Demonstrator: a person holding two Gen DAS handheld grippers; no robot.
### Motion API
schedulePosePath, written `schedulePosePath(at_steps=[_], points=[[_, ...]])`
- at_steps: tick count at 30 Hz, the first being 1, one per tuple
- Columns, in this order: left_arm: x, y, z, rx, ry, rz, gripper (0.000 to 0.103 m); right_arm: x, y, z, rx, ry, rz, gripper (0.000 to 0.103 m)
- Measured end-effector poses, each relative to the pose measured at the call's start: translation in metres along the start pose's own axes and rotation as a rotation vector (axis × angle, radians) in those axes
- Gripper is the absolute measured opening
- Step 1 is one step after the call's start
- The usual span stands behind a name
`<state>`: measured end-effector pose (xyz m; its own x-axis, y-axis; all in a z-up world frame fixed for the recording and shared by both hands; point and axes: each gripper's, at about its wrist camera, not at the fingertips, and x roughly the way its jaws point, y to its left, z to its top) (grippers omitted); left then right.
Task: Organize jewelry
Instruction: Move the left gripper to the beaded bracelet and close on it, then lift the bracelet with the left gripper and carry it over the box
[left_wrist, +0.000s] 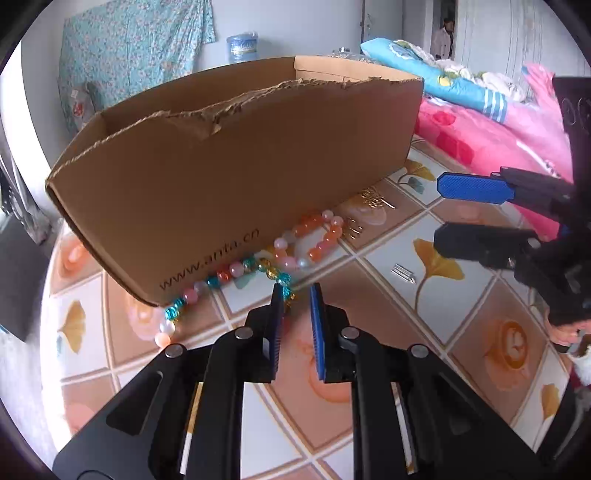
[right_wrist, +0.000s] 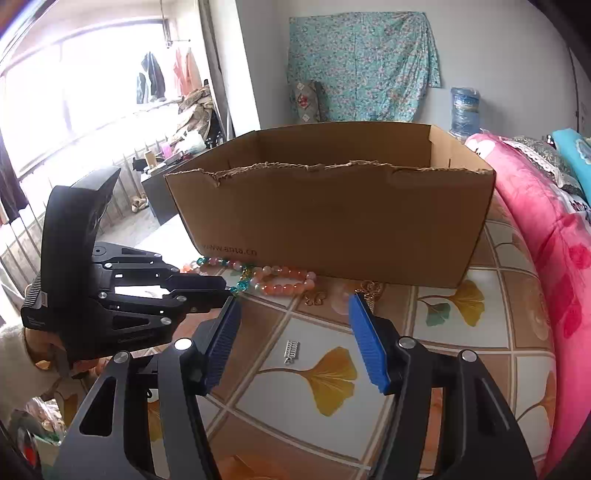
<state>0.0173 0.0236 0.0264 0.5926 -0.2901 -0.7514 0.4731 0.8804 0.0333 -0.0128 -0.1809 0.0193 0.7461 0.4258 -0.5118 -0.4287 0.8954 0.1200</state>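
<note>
A long strand of pink, teal and gold beads (left_wrist: 221, 275) (right_wrist: 221, 263) lies along the foot of a torn cardboard box (left_wrist: 240, 166) (right_wrist: 332, 214). An orange bead bracelet (left_wrist: 317, 236) (right_wrist: 284, 280) lies beside it. My left gripper (left_wrist: 296, 292) (right_wrist: 223, 286) points down at the strand's end. Its jaws stand a narrow gap apart, a gold bead beside the left pad, and nothing is pinched. My right gripper (right_wrist: 294, 300) (left_wrist: 437, 210) hovers open and empty over the cloth. Gold pieces (left_wrist: 375, 197) (right_wrist: 371, 291) lie just beyond it. A small silver clasp (right_wrist: 291, 350) (left_wrist: 404, 275) lies below its jaws.
The surface is a tile-patterned cloth with ginkgo leaves (right_wrist: 332, 380). A pink quilt (left_wrist: 498, 122) (right_wrist: 535, 221) and blue bedding (left_wrist: 443, 77) pile up on the right. A person (left_wrist: 443, 38) stands in a far doorway. A hand (right_wrist: 37, 347) holds the left gripper.
</note>
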Motion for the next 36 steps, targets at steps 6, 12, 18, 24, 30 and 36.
schedulePosePath(at_steps=[6,12,18,24,30,36], points=[[0.007,0.011,-0.001,-0.048,0.051,0.003,0.031,0.02,0.016,0.006,-0.07,0.069,0.027,0.06],[-0.008,0.021,-0.014,-0.047,0.059,-0.002,0.009,0.049,0.042,0.017,-0.287,0.167,0.054,0.06],[-0.022,0.029,-0.03,-0.081,0.045,-0.008,0.009,0.071,0.059,0.029,-0.373,0.221,0.075,0.059],[-0.023,0.032,-0.032,-0.108,0.04,-0.031,0.009,0.092,0.052,0.029,-0.326,0.293,0.068,0.047],[-0.02,0.033,-0.031,-0.125,0.036,-0.047,0.009,0.096,0.051,0.029,-0.288,0.301,0.089,0.043],[-0.016,0.029,-0.034,-0.106,0.036,-0.026,0.009,0.086,0.065,0.023,-0.274,0.319,-0.02,0.01]])
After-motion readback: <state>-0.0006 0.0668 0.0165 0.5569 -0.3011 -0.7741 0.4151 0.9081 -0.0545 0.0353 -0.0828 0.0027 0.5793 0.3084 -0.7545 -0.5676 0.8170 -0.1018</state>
